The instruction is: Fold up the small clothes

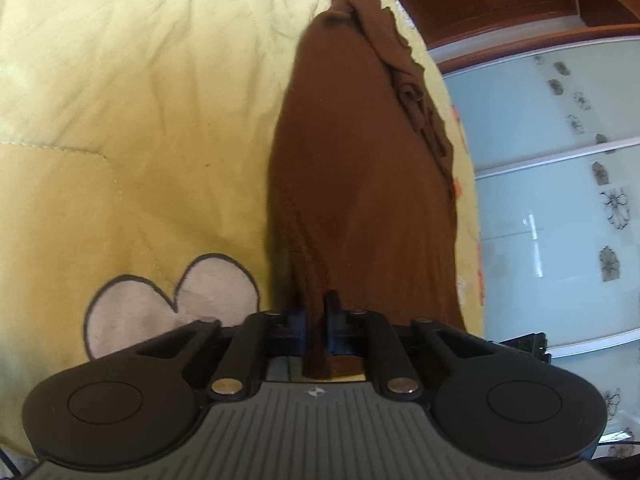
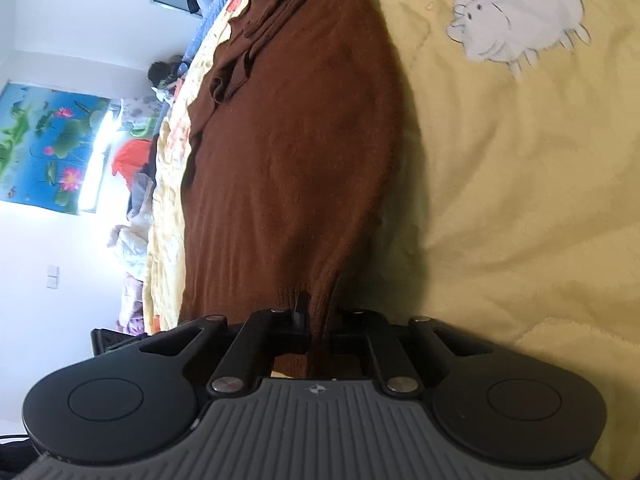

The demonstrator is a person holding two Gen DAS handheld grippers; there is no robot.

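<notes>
A brown knitted garment lies stretched out on a yellow bedspread. My left gripper is shut on the near edge of the brown garment, whose fabric is bunched between the black fingers. In the right wrist view the same brown garment runs away from me, with its sleeves folded over near the far end. My right gripper is shut on the garment's ribbed hem, which is pinched between the fingers. The pads themselves are hidden by cloth.
The yellow bedspread carries a white sheep patch and a beige heart-shaped patch. Glass wardrobe doors stand beyond the bed's edge. A pond poster and piled clothes lie past the other edge.
</notes>
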